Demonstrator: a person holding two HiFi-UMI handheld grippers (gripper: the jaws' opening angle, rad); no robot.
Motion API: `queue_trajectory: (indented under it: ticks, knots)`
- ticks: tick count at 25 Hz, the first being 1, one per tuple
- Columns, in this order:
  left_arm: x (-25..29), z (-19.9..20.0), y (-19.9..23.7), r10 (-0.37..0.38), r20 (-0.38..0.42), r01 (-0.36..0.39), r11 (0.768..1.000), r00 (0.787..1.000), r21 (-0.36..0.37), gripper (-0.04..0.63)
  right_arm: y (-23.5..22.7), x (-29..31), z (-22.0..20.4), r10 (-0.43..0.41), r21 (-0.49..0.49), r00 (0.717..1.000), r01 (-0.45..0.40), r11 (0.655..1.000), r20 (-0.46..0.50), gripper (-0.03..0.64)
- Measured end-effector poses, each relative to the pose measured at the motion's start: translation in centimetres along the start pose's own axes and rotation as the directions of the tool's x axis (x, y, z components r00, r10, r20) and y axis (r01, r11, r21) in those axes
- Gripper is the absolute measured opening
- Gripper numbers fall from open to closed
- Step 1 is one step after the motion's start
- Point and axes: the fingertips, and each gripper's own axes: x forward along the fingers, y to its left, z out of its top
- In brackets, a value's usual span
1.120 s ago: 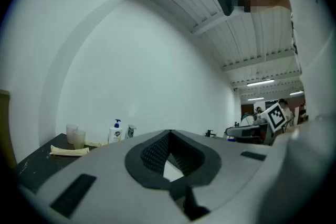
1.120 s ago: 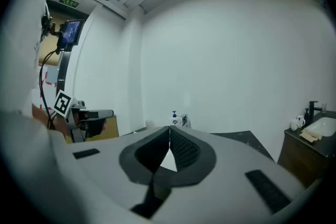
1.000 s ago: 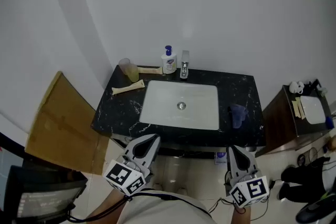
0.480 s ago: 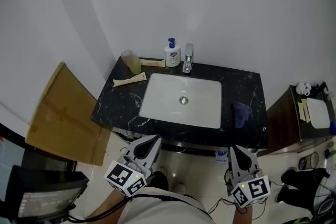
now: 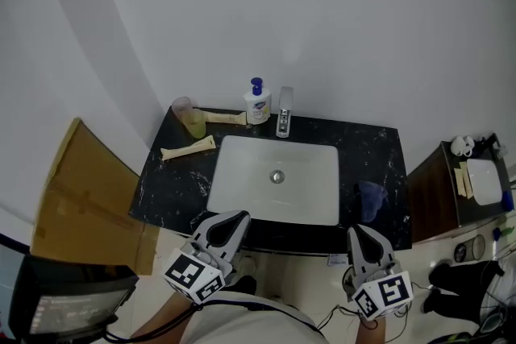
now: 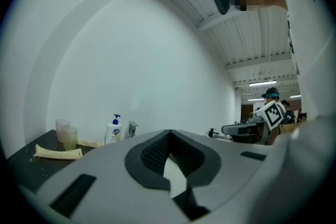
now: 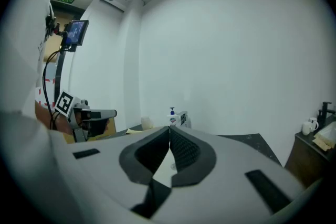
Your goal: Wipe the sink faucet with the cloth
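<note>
Sink (image 5: 242, 185) nearer; soap bottle (image 5: 257, 102) beside faucet (image 5: 284, 123)

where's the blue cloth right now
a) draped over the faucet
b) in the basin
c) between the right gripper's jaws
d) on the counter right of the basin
d: the blue cloth lies on the black counter, to the right of the white basin and well apart from the faucet at the back.
</note>
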Motion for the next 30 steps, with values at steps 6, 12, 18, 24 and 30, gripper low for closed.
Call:
queue_trajectory:
  ticks: [6, 12, 18, 24, 30]
  knots:
    - [4.7, 2.6, 4.7, -0.091, 0.021, 0.090, 0.996, 0.996, 0.024, 0.002, -0.5, 5.4, 2.2, -0.065, -0.007, 0.998, 0.065, 0.998, 0.022, 0.006]
    - [7.2, 2.5, 8.2, -0.166, 0.005, 0.166, 0.986, 0.986, 0.015, 0.002, -0.5, 9.2, 2.8, -0.130, 0.003, 0.991, 0.130, 0.991, 0.031, 0.006]
    - [9.0, 2.0, 9.9, -0.202, -0.013, 0.202, 0.979, 0.979, -0.007, 0.002, -0.4, 11.5, 1.6, -0.146, 0.024, 0.989, 0.147, 0.989, -0.005, 0.006]
    - [11.2, 1.5, 10.3, -0.197, -0.031, 0.197, 0.980, 0.980, -0.007, 0.002, -2.8, 13.4, 0.4, -0.139, 0.030, 0.990, 0.139, 0.990, -0.023, 0.006]
    - [14.0, 0.9, 9.7, -0.185, -0.056, 0.184, 0.983, 0.981, -0.018, 0.002, -10.4, 12.9, -6.9, -0.236, -0.091, 0.954, 0.223, 0.971, -0.187, 0.006]
